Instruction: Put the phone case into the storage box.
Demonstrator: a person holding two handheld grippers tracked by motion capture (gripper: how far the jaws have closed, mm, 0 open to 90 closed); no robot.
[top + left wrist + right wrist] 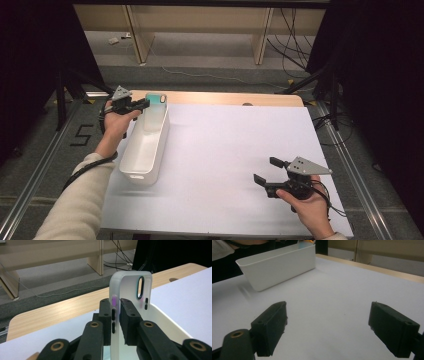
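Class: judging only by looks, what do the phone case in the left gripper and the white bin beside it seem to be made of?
Phone case: probably frosted, translucent plastic or silicone; light passes through, matte surface, teal-rimmed camera cutout. White bin: likely moulded plastic; thin, even walls, rounded corners, smooth slightly glossy finish.

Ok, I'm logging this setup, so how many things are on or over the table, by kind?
Phone case, translucent, held in the left gripper: 1
White bin: 1
Grippers, including the right gripper with open jaws: 2
Total: 4
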